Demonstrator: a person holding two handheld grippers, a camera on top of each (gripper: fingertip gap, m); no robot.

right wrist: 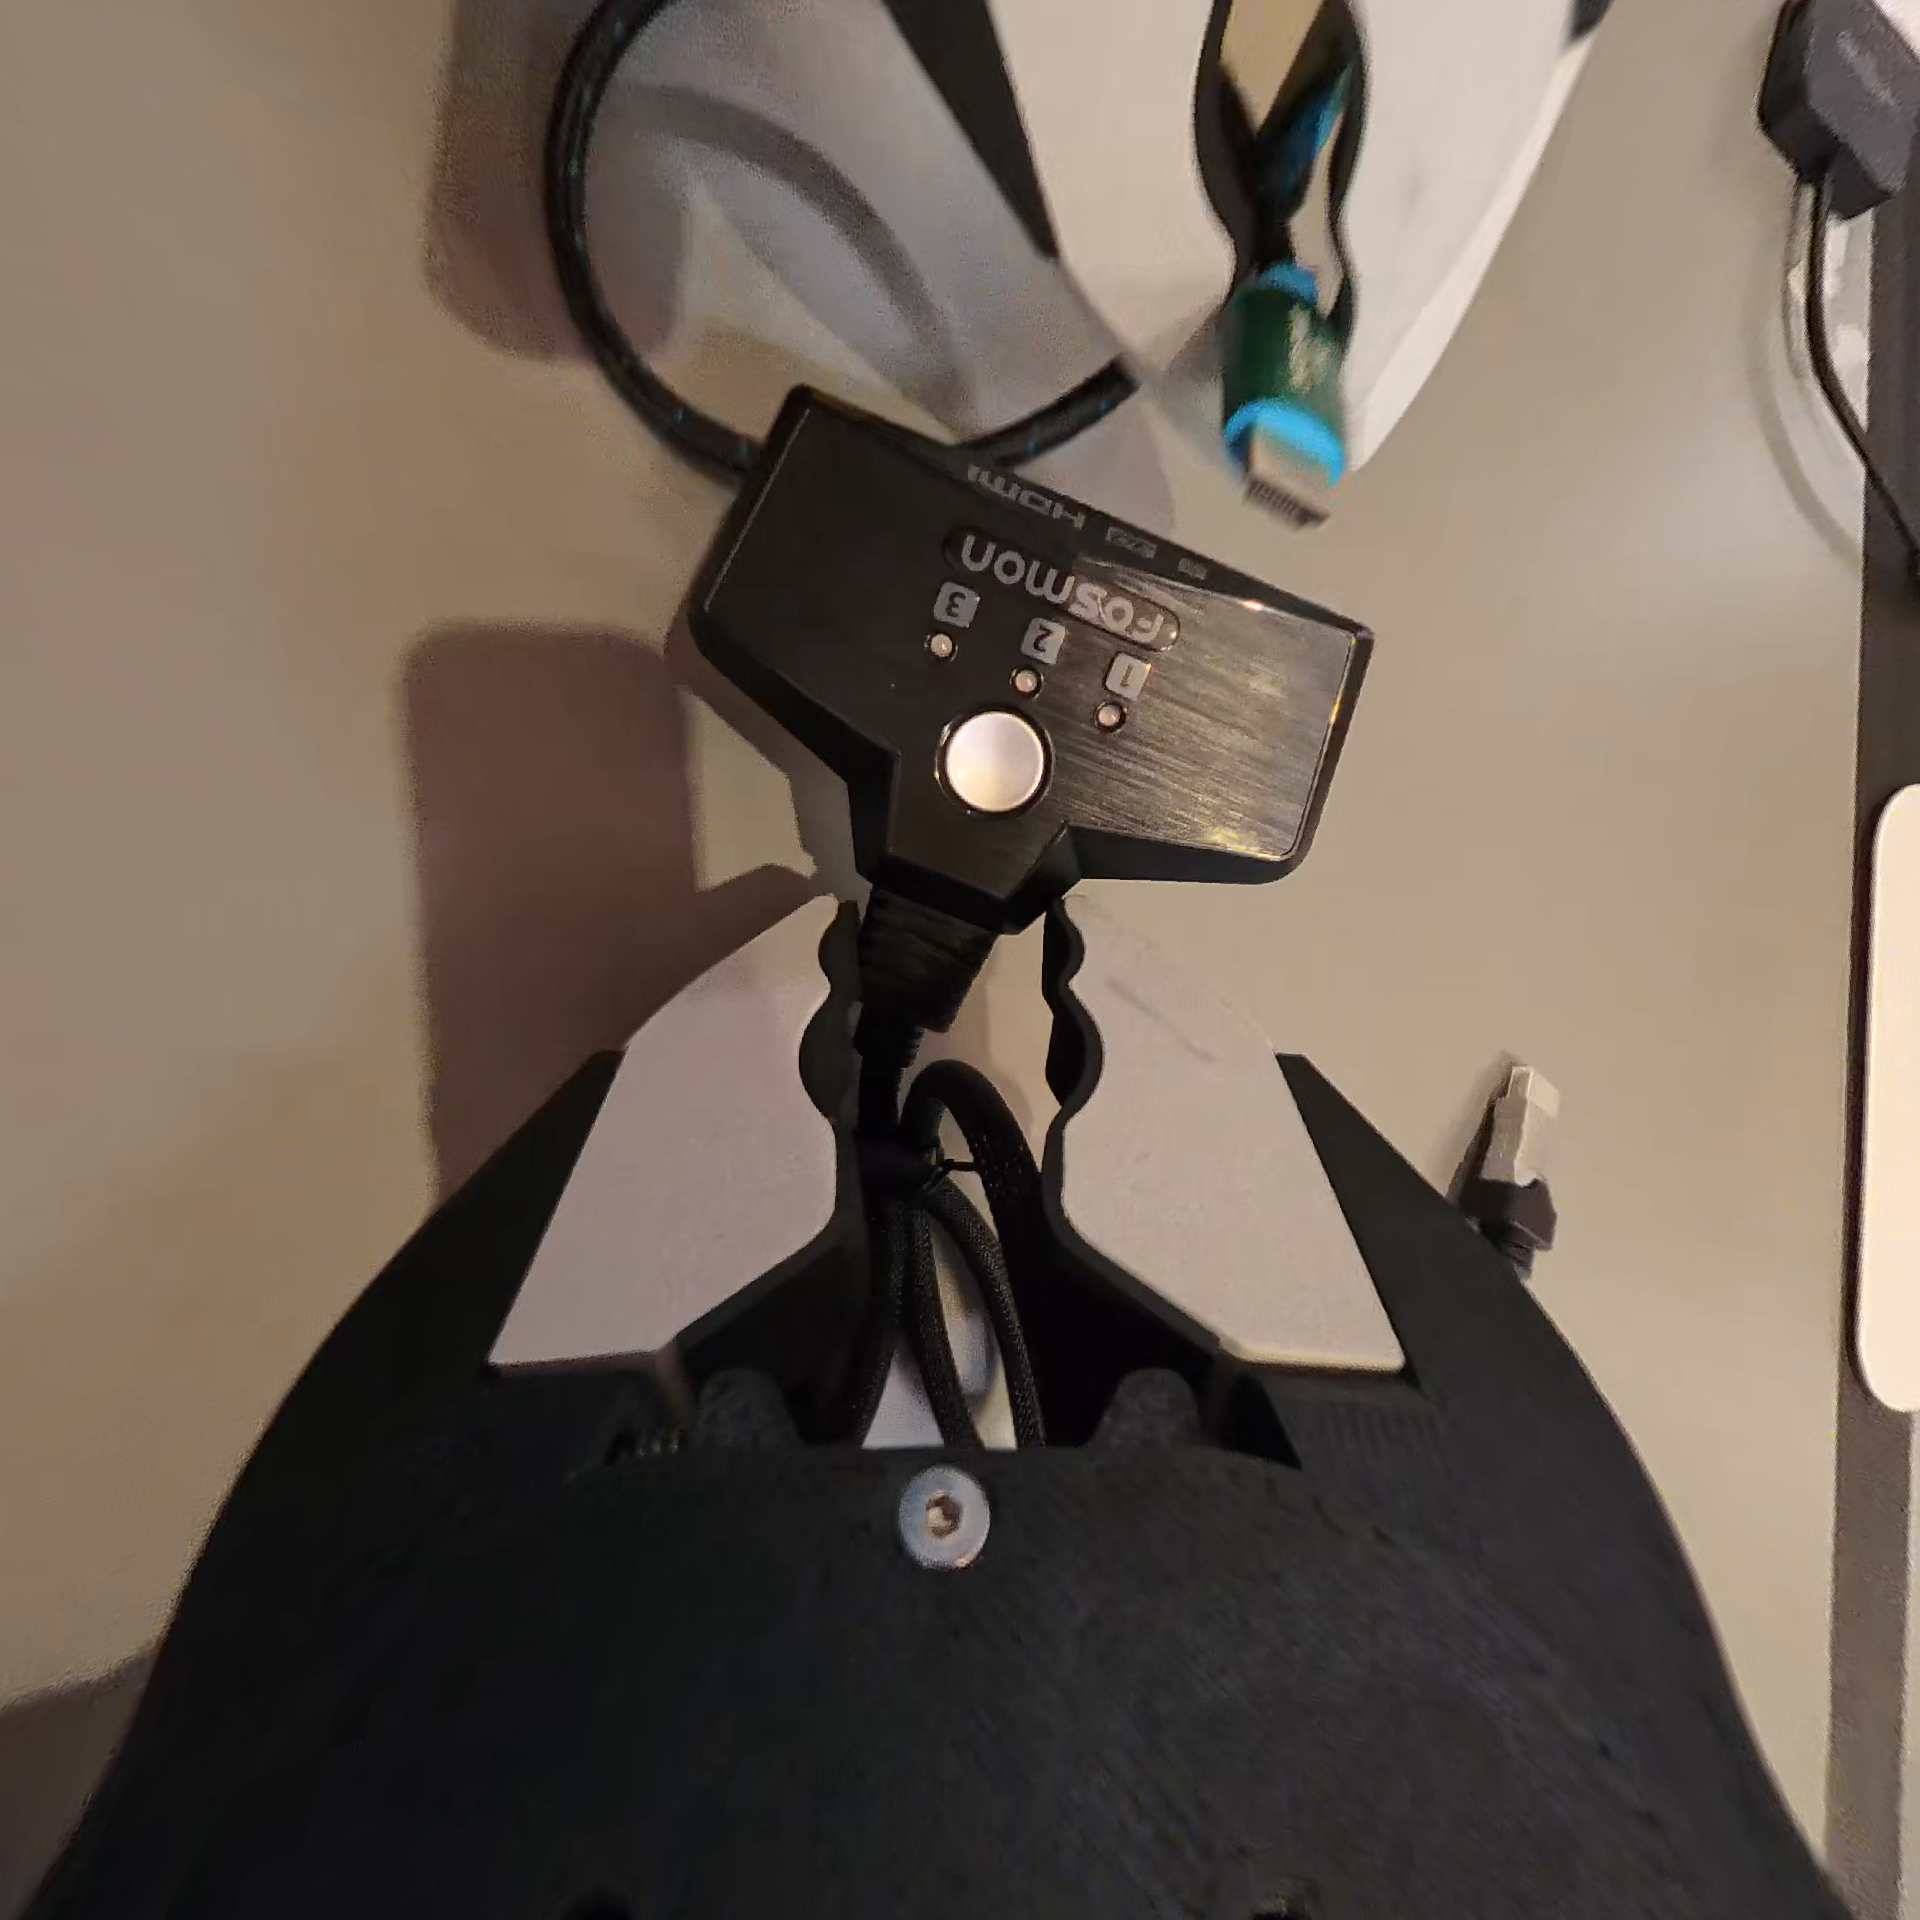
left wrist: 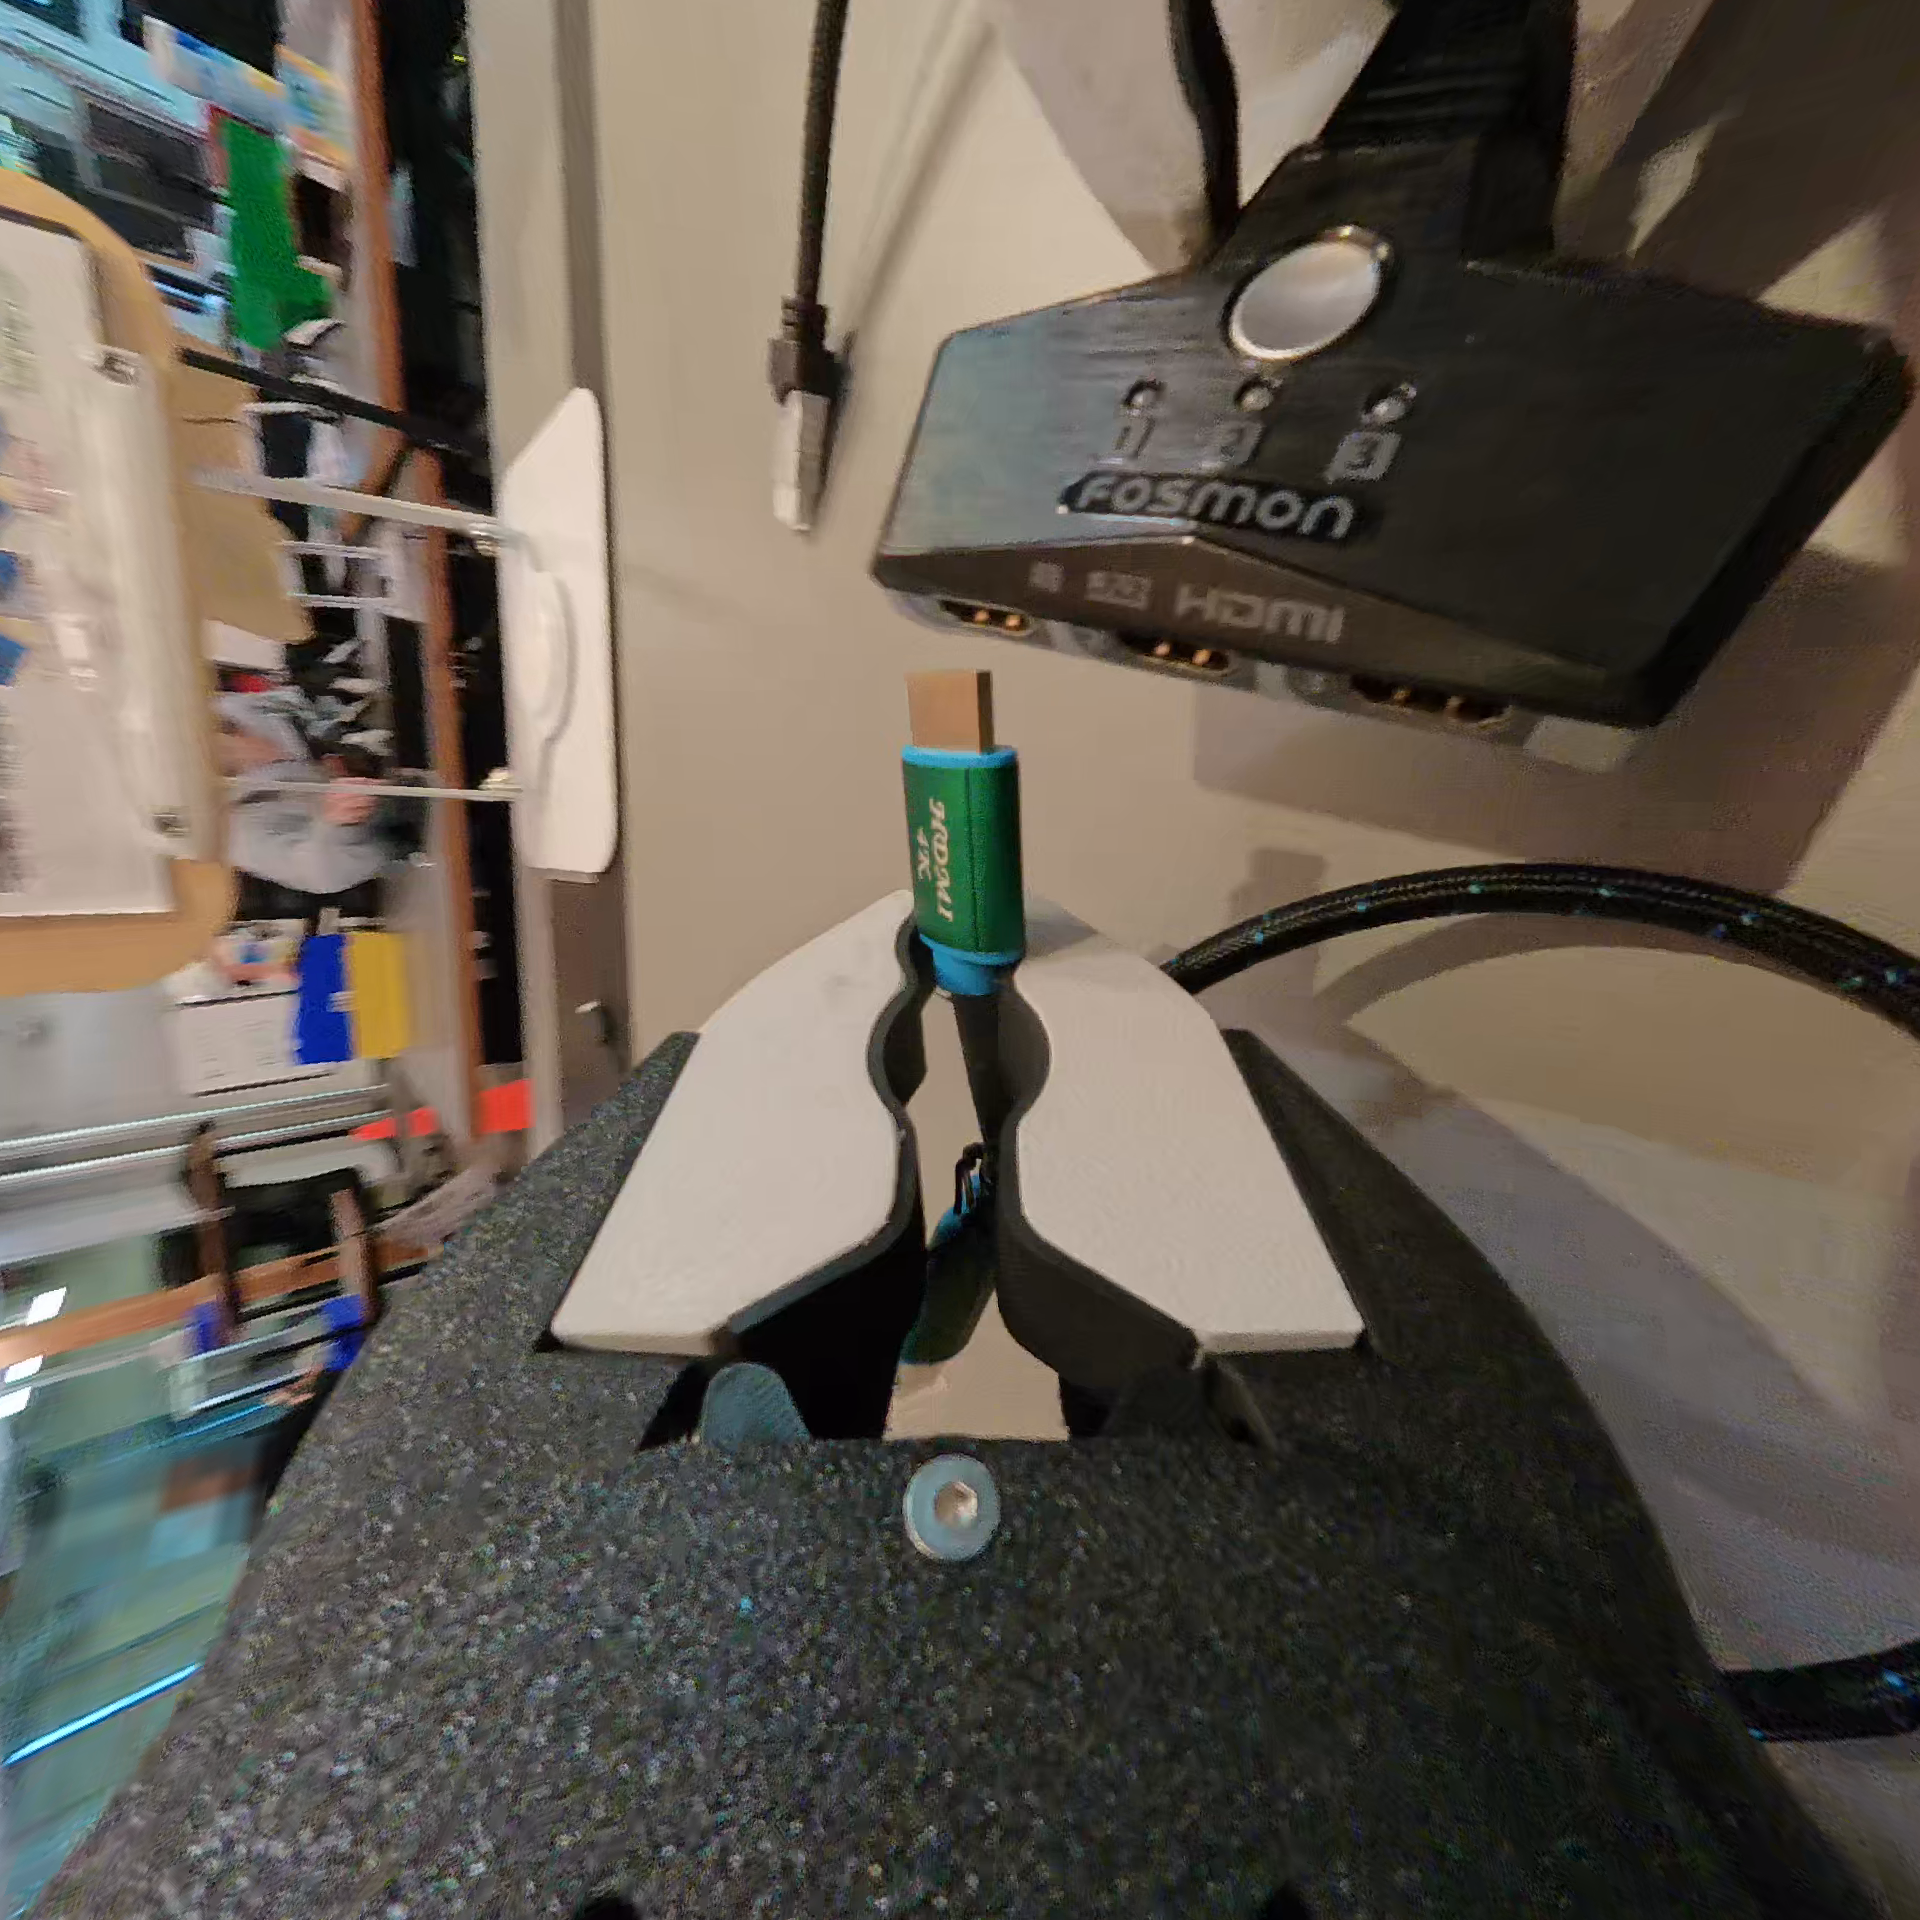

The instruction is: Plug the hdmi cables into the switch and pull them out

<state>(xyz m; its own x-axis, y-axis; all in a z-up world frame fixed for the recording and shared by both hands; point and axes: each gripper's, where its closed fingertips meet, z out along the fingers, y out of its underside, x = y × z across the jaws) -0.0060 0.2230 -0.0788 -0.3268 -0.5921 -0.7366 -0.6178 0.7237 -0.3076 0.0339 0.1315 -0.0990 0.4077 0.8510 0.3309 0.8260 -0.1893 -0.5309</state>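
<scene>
**Green plug in L gripper, black switch box in R gripper**

Green-sleeved video plug (left wrist: 961,852) w/ blue end collars stands upright at the tips of the left gripper (left wrist: 964,940). White fingers (left wrist: 790,1122) are drawn in close and clamp the plug's lower end; its bare metal tip points up toward the port row of the switch box, apart from it, not inserted. Braided black cable w/ blue flecks (left wrist: 1558,899) loops off to the right over the beige tabletop (left wrist: 1558,1143).

Black switch box (right wrist: 1039,665), brushed top w/ round silver button (right wrist: 994,762) and three small lamps, sits at the tips of the right gripper (right wrist: 951,951). R fingers (right wrist: 1195,1164) stand moderately apart around the box's ribbed cable neck; the left pad touches it, the right-side contact unclear, so firm grip cannot be told. Box's own black cord (right wrist: 977,1247) coils back between the fingers.

Nearby on the table: loose grey network plug (right wrist: 1517,1143), white flat pad (right wrist: 1886,1091).
</scene>
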